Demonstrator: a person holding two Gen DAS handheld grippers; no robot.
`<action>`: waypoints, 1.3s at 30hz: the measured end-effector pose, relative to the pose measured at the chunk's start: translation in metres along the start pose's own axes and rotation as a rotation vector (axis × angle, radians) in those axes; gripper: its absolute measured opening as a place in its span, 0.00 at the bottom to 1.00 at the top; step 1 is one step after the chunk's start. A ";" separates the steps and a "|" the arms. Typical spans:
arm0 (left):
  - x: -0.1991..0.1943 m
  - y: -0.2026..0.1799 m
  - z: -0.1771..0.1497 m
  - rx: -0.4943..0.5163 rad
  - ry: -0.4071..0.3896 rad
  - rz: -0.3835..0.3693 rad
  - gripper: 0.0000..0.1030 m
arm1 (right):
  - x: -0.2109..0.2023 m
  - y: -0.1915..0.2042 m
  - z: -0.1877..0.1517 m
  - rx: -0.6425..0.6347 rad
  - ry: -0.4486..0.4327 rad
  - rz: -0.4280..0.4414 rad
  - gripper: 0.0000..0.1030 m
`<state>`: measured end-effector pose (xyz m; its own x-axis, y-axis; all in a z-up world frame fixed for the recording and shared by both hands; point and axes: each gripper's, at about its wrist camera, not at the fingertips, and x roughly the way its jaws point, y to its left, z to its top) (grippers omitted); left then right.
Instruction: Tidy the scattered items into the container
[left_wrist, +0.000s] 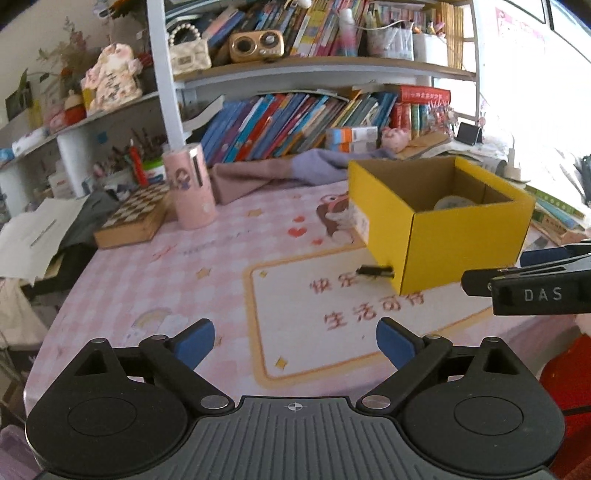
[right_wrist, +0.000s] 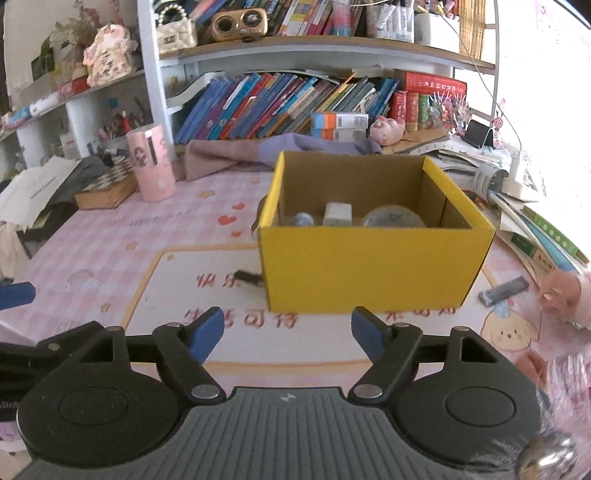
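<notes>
On the pink checked surface (right_wrist: 110, 236), a yellow cardboard box (right_wrist: 369, 266) is sitting open-topped, holding a round tin (right_wrist: 393, 218), a small white cube (right_wrist: 337, 213) and a little bluish ball (right_wrist: 303, 219). Just beside its left corner a small black item (right_wrist: 249, 277) is lying, and near its right side a grey-blue bar (right_wrist: 504, 291) is resting. Both claws are hovering in front of the box, empty: the left claw (left_wrist: 295, 341) is standing wide open, the right claw (right_wrist: 287, 328) is gaping somewhat less. Behind, a pink canister (right_wrist: 151, 162) and bookshelves (right_wrist: 295, 107) are standing.
</notes>
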<state>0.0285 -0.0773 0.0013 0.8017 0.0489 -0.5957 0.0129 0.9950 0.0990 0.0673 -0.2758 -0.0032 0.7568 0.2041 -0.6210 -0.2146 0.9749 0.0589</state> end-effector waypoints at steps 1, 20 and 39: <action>-0.002 0.002 -0.003 0.000 0.005 0.002 0.94 | -0.002 0.003 -0.003 0.000 0.005 0.000 0.74; -0.019 0.029 -0.030 -0.048 0.056 -0.005 1.00 | -0.019 0.042 -0.032 -0.004 0.043 0.007 0.81; -0.015 0.030 -0.031 -0.068 0.070 -0.013 1.00 | -0.017 0.045 -0.033 -0.024 0.062 -0.003 0.85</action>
<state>-0.0015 -0.0453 -0.0115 0.7579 0.0394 -0.6512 -0.0191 0.9991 0.0383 0.0242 -0.2381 -0.0155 0.7178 0.1949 -0.6684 -0.2277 0.9729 0.0392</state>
